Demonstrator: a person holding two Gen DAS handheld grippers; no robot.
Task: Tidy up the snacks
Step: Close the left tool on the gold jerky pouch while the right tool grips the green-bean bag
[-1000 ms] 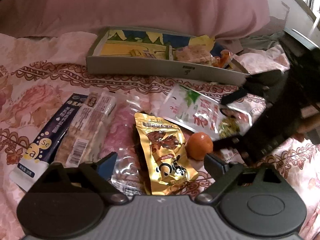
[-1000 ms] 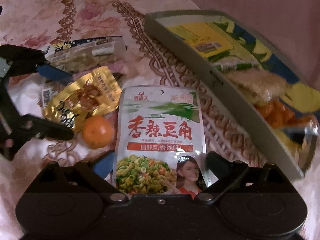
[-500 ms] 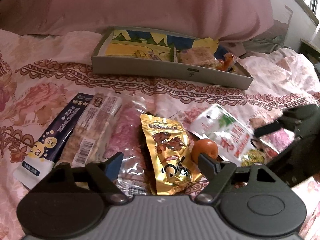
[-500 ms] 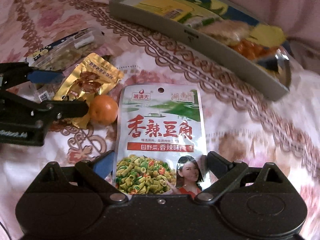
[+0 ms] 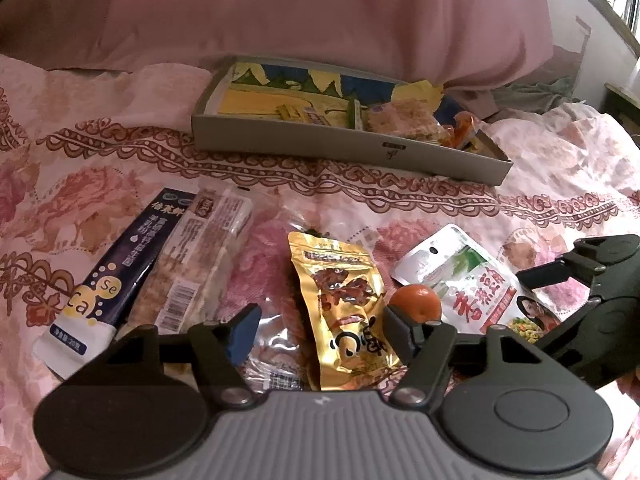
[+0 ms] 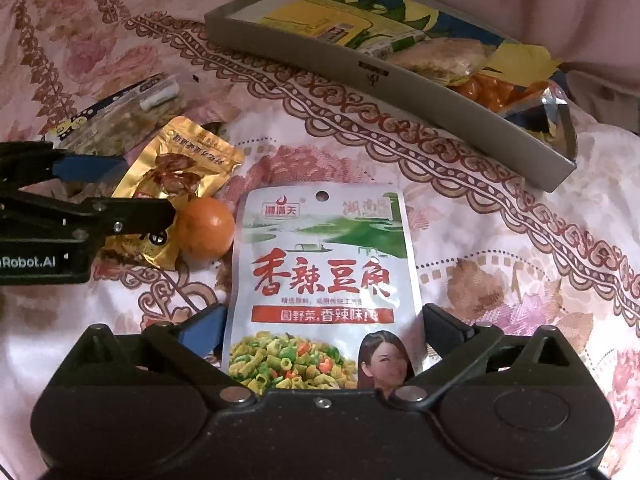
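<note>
A grey tray [image 5: 320, 147] with several snacks in it lies at the back of the bed; it also shows in the right wrist view [image 6: 400, 84]. My left gripper [image 5: 320, 330] is open, its fingers on either side of a gold snack pouch [image 5: 344, 308]. A small orange [image 5: 416, 301] sits by its right finger. My right gripper [image 6: 320, 330] is open around the bottom of a white and green spicy bean packet [image 6: 324, 280], which lies flat on the bed. The right gripper also shows in the left wrist view [image 5: 560, 292].
A dark blue sachet [image 5: 108, 276], a long clear-wrapped biscuit pack [image 5: 200, 264] and a clear wrapper [image 5: 276, 344] lie left of the gold pouch on the floral bedspread [image 5: 100, 184]. A pink pillow [image 5: 320, 12] rises behind the tray.
My right gripper has pulled back from the tray to the bean packet on the bed. My left gripper has shifted slightly; both stay open.
</note>
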